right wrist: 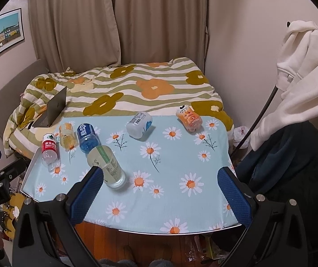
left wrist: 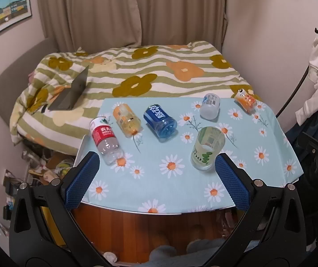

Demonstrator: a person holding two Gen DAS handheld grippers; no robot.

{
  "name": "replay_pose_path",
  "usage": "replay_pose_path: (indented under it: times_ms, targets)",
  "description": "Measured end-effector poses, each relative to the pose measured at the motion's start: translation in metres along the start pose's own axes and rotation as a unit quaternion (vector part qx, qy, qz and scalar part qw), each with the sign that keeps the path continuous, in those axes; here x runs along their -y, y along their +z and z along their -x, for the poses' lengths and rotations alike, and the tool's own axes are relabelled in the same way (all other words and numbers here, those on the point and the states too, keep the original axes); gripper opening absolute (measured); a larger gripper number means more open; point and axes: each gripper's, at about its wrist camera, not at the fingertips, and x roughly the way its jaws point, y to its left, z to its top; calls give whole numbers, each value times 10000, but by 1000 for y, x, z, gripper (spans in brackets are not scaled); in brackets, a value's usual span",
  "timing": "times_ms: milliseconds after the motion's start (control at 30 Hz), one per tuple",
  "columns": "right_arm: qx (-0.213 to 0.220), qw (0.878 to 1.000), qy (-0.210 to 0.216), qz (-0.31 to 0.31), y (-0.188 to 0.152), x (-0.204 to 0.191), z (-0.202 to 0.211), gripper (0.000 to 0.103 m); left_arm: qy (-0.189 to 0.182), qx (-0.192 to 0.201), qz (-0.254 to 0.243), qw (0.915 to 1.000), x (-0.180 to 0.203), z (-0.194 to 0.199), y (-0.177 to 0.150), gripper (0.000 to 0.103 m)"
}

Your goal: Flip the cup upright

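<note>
Left wrist view: the left gripper (left wrist: 156, 166) is spread and empty, with the green-printed cup (left wrist: 207, 148) on the near right of the table (left wrist: 276, 133), seemingly mouth-down. Right wrist view: the right gripper (right wrist: 160, 179) is also spread, the cup (right wrist: 106, 166) near-left; it looks light, stiff and slippery, so grip its mid-wall.

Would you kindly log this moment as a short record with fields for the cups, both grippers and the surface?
surface: table with daisy tablecloth
cups: six in view, apparently cut-bottle cups
nearest: green-labelled cup, orientation unclear
others: red-labelled cup, blue cup
left hand-held gripper: open, empty
right hand-held gripper: open, empty
</note>
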Motion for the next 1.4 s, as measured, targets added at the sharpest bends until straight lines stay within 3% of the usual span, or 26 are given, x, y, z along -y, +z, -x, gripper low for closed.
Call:
replay_pose_path:
  times_ms: [1400]
  targets:
    - [37, 10000, 9, -32, 9, -5, -5, 102, 45, 34, 3, 10000, -7, -4, 11, 103]
